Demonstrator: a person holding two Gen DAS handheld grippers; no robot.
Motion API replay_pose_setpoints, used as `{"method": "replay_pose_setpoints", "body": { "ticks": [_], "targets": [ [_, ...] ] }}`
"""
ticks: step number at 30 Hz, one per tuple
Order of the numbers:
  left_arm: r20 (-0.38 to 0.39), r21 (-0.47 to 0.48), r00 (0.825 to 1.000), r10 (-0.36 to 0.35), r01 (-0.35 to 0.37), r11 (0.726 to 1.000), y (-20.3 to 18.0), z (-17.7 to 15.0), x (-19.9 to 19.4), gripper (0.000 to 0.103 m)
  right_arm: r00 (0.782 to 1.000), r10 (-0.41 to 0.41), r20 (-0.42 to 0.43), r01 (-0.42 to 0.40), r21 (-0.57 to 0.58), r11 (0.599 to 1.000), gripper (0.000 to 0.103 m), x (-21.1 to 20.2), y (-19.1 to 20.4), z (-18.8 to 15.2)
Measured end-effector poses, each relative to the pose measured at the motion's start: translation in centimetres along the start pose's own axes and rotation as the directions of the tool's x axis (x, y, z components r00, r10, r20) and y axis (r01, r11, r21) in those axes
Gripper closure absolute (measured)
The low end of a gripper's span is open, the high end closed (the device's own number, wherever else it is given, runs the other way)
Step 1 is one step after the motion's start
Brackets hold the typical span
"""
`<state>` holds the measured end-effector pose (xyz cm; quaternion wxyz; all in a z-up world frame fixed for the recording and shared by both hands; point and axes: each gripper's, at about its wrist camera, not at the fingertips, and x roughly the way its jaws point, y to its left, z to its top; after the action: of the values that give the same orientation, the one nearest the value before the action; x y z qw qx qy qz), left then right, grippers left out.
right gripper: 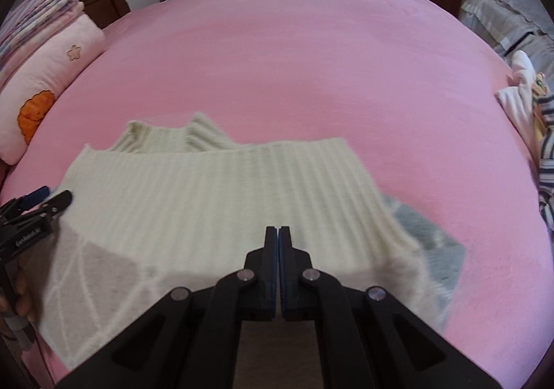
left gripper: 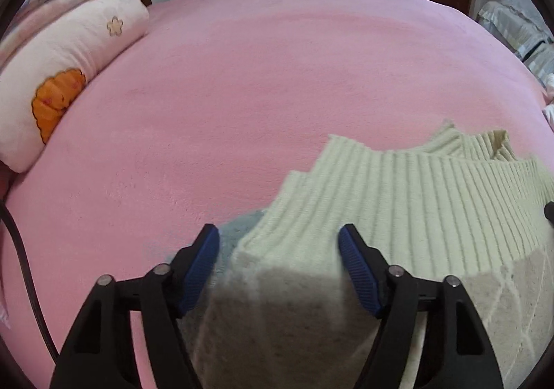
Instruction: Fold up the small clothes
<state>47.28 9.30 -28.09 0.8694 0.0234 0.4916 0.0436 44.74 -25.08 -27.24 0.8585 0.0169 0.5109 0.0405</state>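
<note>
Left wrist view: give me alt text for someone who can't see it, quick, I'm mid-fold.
The left gripper stands wide open, a bunched edge of the cream ribbed sweater between its blue pads. The sweater spreads to the right over a pink bedspread. A pink pillow with an orange patch lies far left.

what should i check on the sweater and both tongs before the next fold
1. Left tongs open, sweater edge between the blue pads: ok.
2. Left pads pressing the knit: not ok, gaps show.
3. Right tongs shut: ok.
4. Right tongs pinching the fabric: cannot tell.
5. Bed bare beyond the sweater for folding: ok.
6. Ribbed panel lying flat: ok.
</note>
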Motion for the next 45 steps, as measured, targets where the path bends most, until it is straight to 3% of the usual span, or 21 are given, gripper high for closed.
{"method": "replay_pose_setpoints", "body": {
  "ticks": [5, 13, 19, 30, 35, 39, 45],
  "targets": [
    [-0.002, -0.067, 1.000, -0.030, 0.030, 0.997, 2.2, -0.3, 1.0, 0.023, 1.000, -0.013, 0.014, 0.012, 0.043, 0.999, 0.103, 0.5, -3.5, -0.5],
    [-0.018, -0.080, 0.999, -0.029, 0.028, 0.996, 2.7, -0.4, 2.3, 0.014, 0.997, -0.074, 0.022, 0.074, 0.001, 0.997, 0.103, 2.1, -2.4, -0.5],
    [-0.048, -0.090, 0.998, -0.038, 0.034, 0.995, 3.6, 0.5, 2.0, 0.014, 0.997, -0.072, 0.010, 0.071, 0.005, 0.997, 0.103, 1.0, -2.4, -0.2],
    [0.009, -0.130, 0.994, -0.108, 0.109, 0.986, 6.0, -0.5, -8.0, 0.016, 0.998, 0.001, 0.069, -0.001, -0.002, 1.000, 0.096, -7.4, 0.7, -1.5],
    [0.043, -0.134, 0.987, -0.155, 0.160, 0.978, 6.4, -3.1, -13.0, 0.016, 0.996, 0.042, 0.080, -0.042, 0.007, 0.999, 0.093, -11.0, 2.4, -4.2],
    [0.089, -0.096, 0.986, -0.144, 0.153, 0.984, 5.1, -6.4, -16.9, 0.015, 0.993, 0.068, 0.091, -0.070, 0.010, 0.998, 0.093, -13.3, 3.4, -7.0],
    [0.091, -0.072, 0.982, -0.165, 0.172, 0.982, 4.0, -10.1, -19.0, 0.015, 0.989, 0.080, 0.125, -0.082, 0.015, 0.996, 0.093, -16.0, 4.3, -10.4]
  ]
}}
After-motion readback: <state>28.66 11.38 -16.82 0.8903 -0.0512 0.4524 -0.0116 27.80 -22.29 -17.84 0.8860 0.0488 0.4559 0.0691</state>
